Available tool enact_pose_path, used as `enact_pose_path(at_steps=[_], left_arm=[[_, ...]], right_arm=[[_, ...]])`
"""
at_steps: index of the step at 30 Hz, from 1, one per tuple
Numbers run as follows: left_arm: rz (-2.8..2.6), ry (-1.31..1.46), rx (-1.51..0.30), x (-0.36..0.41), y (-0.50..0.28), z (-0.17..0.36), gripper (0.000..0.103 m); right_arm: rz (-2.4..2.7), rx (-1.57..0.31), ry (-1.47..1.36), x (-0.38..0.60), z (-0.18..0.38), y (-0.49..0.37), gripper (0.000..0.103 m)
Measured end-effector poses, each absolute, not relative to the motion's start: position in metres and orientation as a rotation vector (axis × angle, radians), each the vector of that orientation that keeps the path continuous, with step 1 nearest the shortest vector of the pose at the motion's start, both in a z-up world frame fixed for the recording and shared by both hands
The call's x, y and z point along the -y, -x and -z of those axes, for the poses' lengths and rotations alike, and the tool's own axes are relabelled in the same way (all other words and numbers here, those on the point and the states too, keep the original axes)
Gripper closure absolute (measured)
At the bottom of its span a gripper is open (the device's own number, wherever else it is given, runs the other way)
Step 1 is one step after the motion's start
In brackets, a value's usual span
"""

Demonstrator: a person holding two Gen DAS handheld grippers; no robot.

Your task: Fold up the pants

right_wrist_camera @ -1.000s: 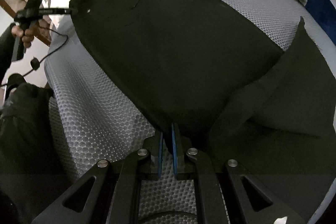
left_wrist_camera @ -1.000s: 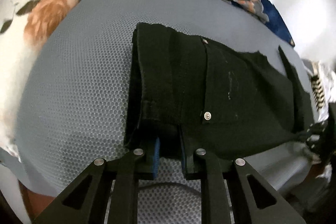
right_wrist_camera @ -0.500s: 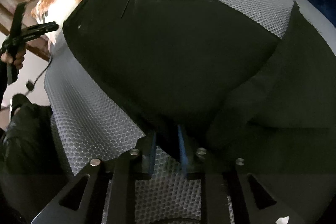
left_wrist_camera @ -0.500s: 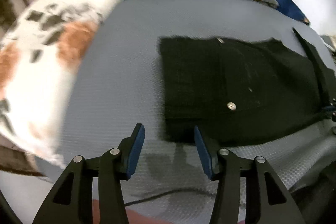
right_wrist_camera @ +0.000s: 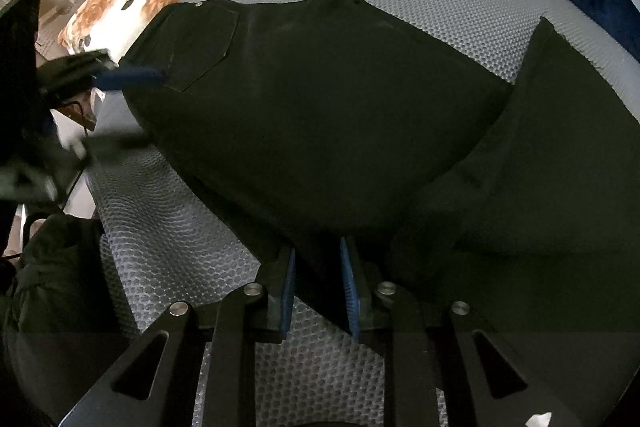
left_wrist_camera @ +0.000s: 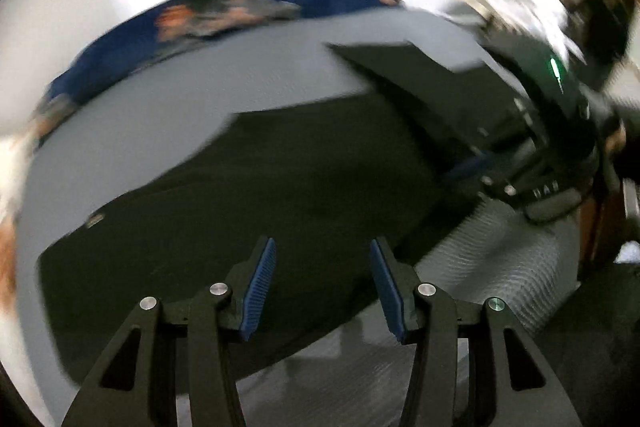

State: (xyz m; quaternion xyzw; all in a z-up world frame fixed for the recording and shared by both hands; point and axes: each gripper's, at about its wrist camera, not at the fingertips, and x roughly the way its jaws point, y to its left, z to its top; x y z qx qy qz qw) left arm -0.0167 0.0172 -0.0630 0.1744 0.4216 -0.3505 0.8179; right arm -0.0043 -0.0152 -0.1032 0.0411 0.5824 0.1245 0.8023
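While black pants point(right_wrist_camera: 340, 115) lie on grey mesh point(right_wrist_camera: 168, 227), both grippers' fingers stand apart, gripping nothing.

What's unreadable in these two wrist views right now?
- Left wrist view: motion blur smears the black pants; seams and pocket are lost.
- Left wrist view: the right hand-held gripper is a blurred dark mass, its grip unclear.
- Right wrist view: the pants' edge hides the mesh between the right gripper's pads; pad contact is unclear.
- Right wrist view: the near pant leg runs off the right edge.
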Motion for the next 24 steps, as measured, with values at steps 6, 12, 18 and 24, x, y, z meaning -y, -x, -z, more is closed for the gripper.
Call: enact_pose_path(at_steps=[6, 12, 18, 24], left_arm=[[0.838, -0.467, -0.927, 0.040, 0.022, 0.090, 0.053], [0.846, -0.503, -0.969, 0.070, 0.021, 0.112, 0.080], [0.868, -0.475, -1.000, 0.063, 0.023, 0.114, 0.091], [0.912, -0.426, -1.035, 0.044, 0.017, 0.110, 0.092]], right_arm=[[-0.269, -1.241, -0.102, 0.017, 0.103, 0.003, 0.083], [-0.292, -1.241, -0.099, 0.028, 0.087, 0.007, 0.078], [-0.204, -1.155, -0.210, 0.092, 0.051, 0.000, 0.066], [0.008, -1.126, -0.462, 0.175, 0.065, -0.056, 0.065]])
